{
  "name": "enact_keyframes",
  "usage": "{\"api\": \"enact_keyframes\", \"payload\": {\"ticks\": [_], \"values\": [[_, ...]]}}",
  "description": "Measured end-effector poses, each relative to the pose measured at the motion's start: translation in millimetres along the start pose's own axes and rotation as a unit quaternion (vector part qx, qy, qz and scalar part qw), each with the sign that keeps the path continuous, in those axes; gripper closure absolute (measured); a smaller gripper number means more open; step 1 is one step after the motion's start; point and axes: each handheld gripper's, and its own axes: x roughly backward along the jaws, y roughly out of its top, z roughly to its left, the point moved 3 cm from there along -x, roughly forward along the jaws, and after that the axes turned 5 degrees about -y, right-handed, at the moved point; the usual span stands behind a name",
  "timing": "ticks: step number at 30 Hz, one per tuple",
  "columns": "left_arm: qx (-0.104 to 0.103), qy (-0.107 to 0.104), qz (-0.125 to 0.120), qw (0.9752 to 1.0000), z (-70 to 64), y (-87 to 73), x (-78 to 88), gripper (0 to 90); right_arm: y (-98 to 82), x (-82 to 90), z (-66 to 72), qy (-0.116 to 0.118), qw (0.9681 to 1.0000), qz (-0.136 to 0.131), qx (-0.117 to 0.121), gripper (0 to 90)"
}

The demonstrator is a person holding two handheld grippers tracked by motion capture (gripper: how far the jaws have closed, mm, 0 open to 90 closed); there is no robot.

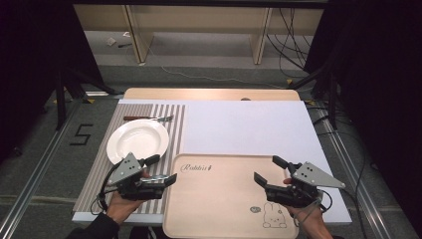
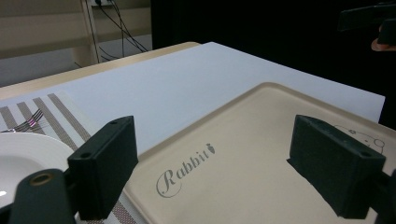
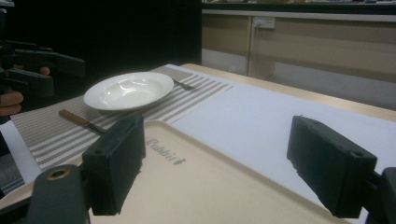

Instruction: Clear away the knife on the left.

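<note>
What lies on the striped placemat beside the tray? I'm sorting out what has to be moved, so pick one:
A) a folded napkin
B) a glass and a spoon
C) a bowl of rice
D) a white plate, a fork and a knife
D: the white plate sits on the striped placemat, with a fork beyond it and a wooden-handled knife on its near side.

Dim surroundings, evenly lit table, soft focus.

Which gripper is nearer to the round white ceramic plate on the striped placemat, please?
Left. The left gripper hangs just below the round white ceramic plate, at its near rim. The right gripper is across the beige wooden tray, well away from the plate.
</note>
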Motion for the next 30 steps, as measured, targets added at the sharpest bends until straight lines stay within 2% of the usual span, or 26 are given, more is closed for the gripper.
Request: {"api": "enact_keyframes", "payload": {"ticks": [5,8,13,22,27,28,29,30], "values": [[0.002,0.000,0.004,1.0000,0.7,0.0,-0.1,14.9,0.0,0.2,0.3,0.000,1.0000,0.001,0.001,20.3],[0.006,-0.005,0.018,0.9998,1.4,-1.3,-2.1,14.8,0.0,0.3,0.2,0.000,1.0000,0.002,0.001,20.4],[0.009,-0.009,0.025,0.9996,2.1,-1.4,-2.2,14.9,0.1,0.3,0.3,0.000,1.0000,0.002,0.002,20.4],[0.002,0.001,0.033,0.9995,6.1,0.2,0.8,15.5,0.0,0.3,0.3,0.000,1.0000,0.002,0.002,20.4],[0.012,0.006,0.037,0.9992,12.7,1.2,5.3,15.7,0.0,0.2,0.3,0.001,1.0000,0.002,0.002,20.4],[0.016,0.004,0.048,0.9987,14.4,0.0,5.2,15.6,0.0,0.2,0.4,0.001,1.0000,0.002,0.002,20.3],[0.016,0.004,0.048,0.9987,14.4,0.0,5.2,15.7,0.0,0.2,0.4,0.001,1.0000,0.002,0.002,20.3],[0.012,0.008,0.059,0.9982,15.8,-0.8,5.0,15.7,0.1,0.3,0.4,0.001,1.0000,0.002,0.002,20.4]]}}
